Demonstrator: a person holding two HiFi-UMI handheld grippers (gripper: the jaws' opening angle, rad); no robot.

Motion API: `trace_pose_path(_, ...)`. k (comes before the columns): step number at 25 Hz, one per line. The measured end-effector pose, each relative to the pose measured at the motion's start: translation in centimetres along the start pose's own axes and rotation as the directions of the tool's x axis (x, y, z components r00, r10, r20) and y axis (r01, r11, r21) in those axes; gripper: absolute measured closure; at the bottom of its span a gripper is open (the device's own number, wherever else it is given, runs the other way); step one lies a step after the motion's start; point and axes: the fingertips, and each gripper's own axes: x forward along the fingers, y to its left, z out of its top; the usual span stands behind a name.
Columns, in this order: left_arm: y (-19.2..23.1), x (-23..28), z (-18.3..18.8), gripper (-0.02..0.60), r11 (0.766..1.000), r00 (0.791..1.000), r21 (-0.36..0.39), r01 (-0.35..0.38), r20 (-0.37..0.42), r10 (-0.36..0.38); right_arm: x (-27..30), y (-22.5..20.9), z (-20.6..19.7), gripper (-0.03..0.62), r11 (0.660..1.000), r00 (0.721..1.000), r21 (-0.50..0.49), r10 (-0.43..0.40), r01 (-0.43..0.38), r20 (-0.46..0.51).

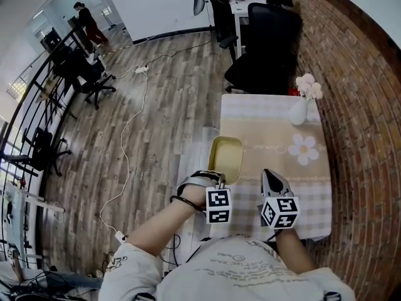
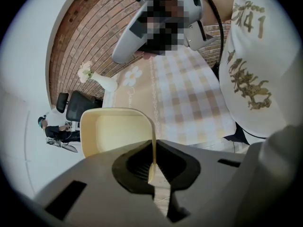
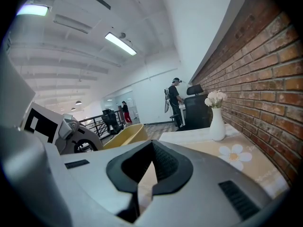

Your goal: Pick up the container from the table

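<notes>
The pale yellow container point(image 1: 226, 157) is a shallow rectangular tub and lies over the left edge of the checked table point(image 1: 276, 115). My left gripper point(image 1: 215, 179) is shut on its near rim. In the left gripper view the thin wall of the container point(image 2: 113, 131) stands pinched between the dark pads of the left gripper point(image 2: 152, 162). My right gripper point(image 1: 271, 176) hovers over the table to the container's right, shut with nothing in it. In the right gripper view the right gripper point(image 3: 152, 146) points level, and the container point(image 3: 126, 135) shows to its left.
A white vase point(image 1: 299, 111) of pale flowers stands at the table's far right by the brick wall point(image 1: 357, 105). A black office chair point(image 1: 266, 42) sits beyond the table. A cable point(image 1: 128, 137) runs over the wood floor at the left. People stand far off.
</notes>
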Motion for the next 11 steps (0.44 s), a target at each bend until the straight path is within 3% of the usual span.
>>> trace_pose_path(11,-0.45,0.07,0.28,0.566,1.0,1.0,0.016,0.009,-0.01,-0.009,-0.34,-0.53,-0.28,0.594,1.0,1.0,0.025,-0.008,0.008,-0.006)
